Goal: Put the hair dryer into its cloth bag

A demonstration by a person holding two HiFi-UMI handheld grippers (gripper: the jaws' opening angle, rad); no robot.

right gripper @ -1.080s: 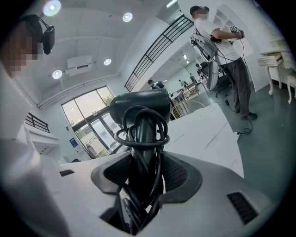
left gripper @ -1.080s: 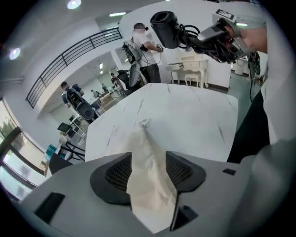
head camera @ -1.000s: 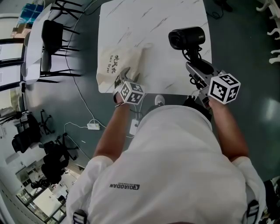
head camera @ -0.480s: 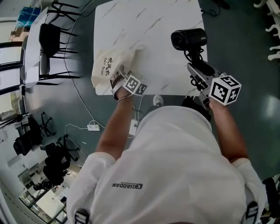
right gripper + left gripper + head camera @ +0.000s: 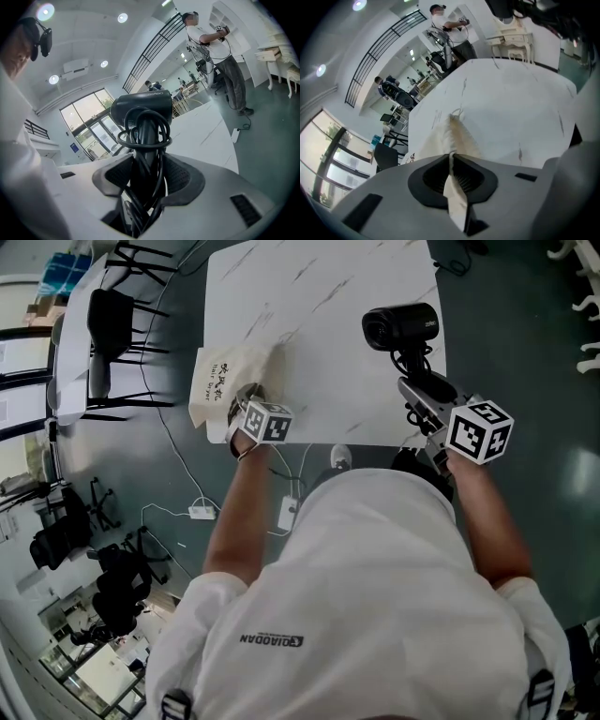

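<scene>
A cream cloth bag [image 5: 223,381] with dark print lies at the near left corner of the white marble table [image 5: 328,324], partly hanging over its left edge. My left gripper [image 5: 246,399] is on the bag's near edge. Its jaws are closing, and a fold of the bag [image 5: 458,136] is pinched between the pads of the left gripper [image 5: 452,165]. The black hair dryer [image 5: 401,322] is held up over the table's right side. My right gripper [image 5: 413,390] is shut on its handle. In the right gripper view the hair dryer [image 5: 142,108], its cord coiled round the handle, stands between the jaws of the right gripper [image 5: 143,174].
Black chairs [image 5: 111,315] stand left of the table beside another white table. A white power strip [image 5: 199,511] and cables lie on the floor near the table's front edge. People stand in the background [image 5: 220,56] of the gripper views.
My left gripper moved left along the table's front edge and closed on the bag. The bag shifted left and now overhangs the corner. The right gripper and dryer stayed put.
</scene>
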